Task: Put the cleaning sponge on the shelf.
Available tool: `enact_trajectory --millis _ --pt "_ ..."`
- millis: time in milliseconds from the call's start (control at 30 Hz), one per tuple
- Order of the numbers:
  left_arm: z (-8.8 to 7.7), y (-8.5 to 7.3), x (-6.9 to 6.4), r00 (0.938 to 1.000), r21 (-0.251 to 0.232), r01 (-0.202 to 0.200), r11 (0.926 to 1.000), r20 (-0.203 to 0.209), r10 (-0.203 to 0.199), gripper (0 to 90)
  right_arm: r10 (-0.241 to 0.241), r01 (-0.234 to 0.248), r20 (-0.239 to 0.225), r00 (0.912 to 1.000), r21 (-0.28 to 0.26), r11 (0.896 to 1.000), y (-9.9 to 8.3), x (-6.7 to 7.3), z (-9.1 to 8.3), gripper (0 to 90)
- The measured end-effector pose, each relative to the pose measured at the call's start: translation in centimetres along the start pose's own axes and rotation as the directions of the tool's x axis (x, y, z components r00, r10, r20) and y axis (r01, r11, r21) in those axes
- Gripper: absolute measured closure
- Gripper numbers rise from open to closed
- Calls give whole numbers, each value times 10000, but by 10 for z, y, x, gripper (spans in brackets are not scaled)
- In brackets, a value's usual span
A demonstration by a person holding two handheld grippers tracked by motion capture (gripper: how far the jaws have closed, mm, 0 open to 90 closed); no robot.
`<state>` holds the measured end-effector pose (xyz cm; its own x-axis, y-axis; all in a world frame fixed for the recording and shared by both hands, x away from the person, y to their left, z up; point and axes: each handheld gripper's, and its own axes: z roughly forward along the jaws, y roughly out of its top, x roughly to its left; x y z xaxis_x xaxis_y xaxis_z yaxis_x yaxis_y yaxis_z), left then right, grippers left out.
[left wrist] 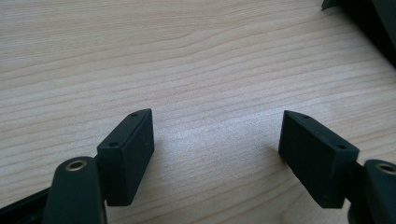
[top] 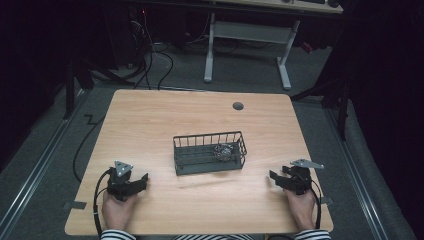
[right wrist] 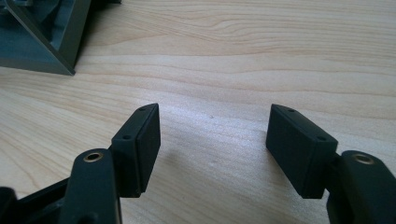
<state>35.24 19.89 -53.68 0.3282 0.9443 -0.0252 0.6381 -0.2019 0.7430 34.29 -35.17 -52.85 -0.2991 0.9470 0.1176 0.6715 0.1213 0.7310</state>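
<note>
A pale wooden worktop (top: 150,125) is filling the middle of the high view, sitting on grey carpet with a second desk (top: 250,30) standing beyond it. Near its centre a dark wire basket (top: 186,160) is resting, long side facing the person, and a small crumpled silvery object (top: 223,150) is lying inside it toward the right end — what it is cannot be told. A round grey plug (top: 238,106) is sitting in the worktop behind the basket.

At the near edge, two hands in striped sleeves are each holding a black gripper low over the wood. The left gripper (top: 141,181) is lying at the near left, well apart from the basket, its jaws spread wide over bare wood. The right gripper (top: 273,177) is lying at the near right — its jaws likewise standing apart, clamping nothing, with a corner of the basket visible beyond them in the right gripper view.
</note>
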Motion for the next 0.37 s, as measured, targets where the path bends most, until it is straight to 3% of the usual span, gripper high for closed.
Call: enact_trajectory --millis 67,133,200,367 --pt "0 0 0 10000 5 -9 10000 -3 9 271 -58 58 61 10000 -10 10000 0 1 0 351" --pt "0 0 0 10000 8 -21 10000 -7 21 271 -484 483 399 9980 28 9988 -1 6 2 345" --pt "0 0 0 10000 7 -21 10000 -8 21 272 -1110 1097 896 9898 201 9938 -1 13 4 342" --pt "0 0 0 10000 -13 26 10000 72 -26 273 -1125 1113 813 9903 199 9936 -1 14 5 338"
